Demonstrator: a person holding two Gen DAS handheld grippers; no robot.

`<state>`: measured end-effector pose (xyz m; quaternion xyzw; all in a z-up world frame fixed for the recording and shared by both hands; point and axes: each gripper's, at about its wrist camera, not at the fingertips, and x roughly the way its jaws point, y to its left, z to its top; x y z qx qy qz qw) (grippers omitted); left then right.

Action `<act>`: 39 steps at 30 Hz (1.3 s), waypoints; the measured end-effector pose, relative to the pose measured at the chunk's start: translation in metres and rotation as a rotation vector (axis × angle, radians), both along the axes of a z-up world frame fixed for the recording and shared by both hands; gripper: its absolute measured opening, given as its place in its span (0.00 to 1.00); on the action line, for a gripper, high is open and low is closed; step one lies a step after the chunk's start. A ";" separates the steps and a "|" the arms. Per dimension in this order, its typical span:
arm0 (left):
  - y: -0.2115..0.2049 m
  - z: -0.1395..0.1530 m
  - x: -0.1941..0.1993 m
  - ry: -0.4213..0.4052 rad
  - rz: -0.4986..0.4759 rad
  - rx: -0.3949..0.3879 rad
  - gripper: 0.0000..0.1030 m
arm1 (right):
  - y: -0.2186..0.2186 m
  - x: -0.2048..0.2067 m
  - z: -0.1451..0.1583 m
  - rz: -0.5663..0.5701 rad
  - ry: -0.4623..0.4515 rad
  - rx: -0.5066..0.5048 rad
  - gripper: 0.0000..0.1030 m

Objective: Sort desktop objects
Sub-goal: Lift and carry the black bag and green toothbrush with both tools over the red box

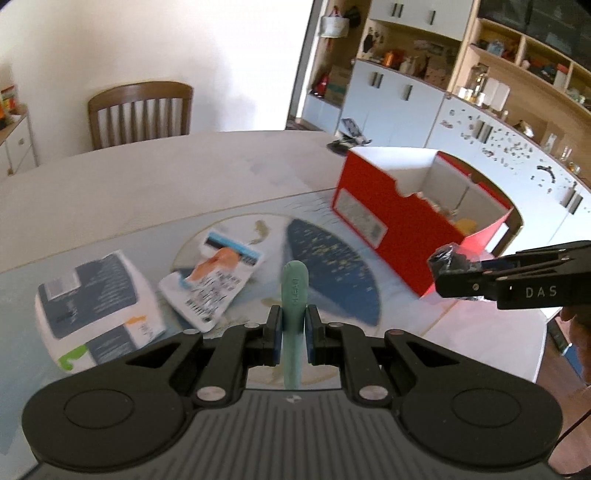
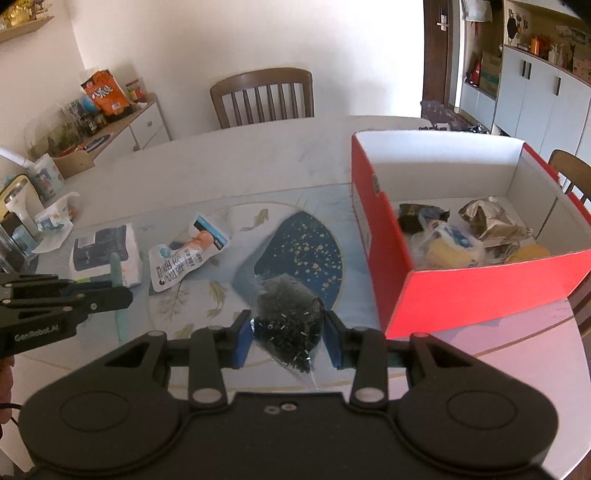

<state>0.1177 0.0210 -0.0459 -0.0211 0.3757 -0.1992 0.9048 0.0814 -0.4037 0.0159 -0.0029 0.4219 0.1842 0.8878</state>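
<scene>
Now, right gripper (image 2: 288, 343): clamped on clear bag of black bits (image 2: 288, 314)
Red box (image 2: 480, 284): just right-forward, nearer this arm
Left gripper (image 1: 293, 332): pinching upright green stick (image 1: 294, 295)

left hand-held gripper (image 1: 291, 334) clamps green stick (image 1: 294, 306) w/ red box (image 1: 391, 221) nearby.

A pale worktop (image 2: 258, 155) fills the room's middle, a slatted wooden chair (image 2: 263, 96) pushed in at its far side against a plain white wall (image 2: 240, 33). White cabinets (image 1: 391, 92) with open wooden shelves (image 1: 517, 48) line the right. A low sideboard (image 2: 144, 122) stands left, a dark door (image 2: 439, 48) beyond.
</scene>
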 end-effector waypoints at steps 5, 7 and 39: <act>-0.020 0.008 0.004 0.012 -0.048 -0.009 0.11 | -0.015 -0.003 0.012 -0.002 -0.008 0.009 0.38; -0.028 0.010 0.005 0.016 -0.063 -0.011 0.11 | -0.021 -0.004 0.016 -0.003 -0.009 0.011 0.38; -0.163 0.042 0.047 -0.005 -0.184 -0.037 0.11 | -0.129 0.041 0.041 -0.043 -0.062 0.056 0.38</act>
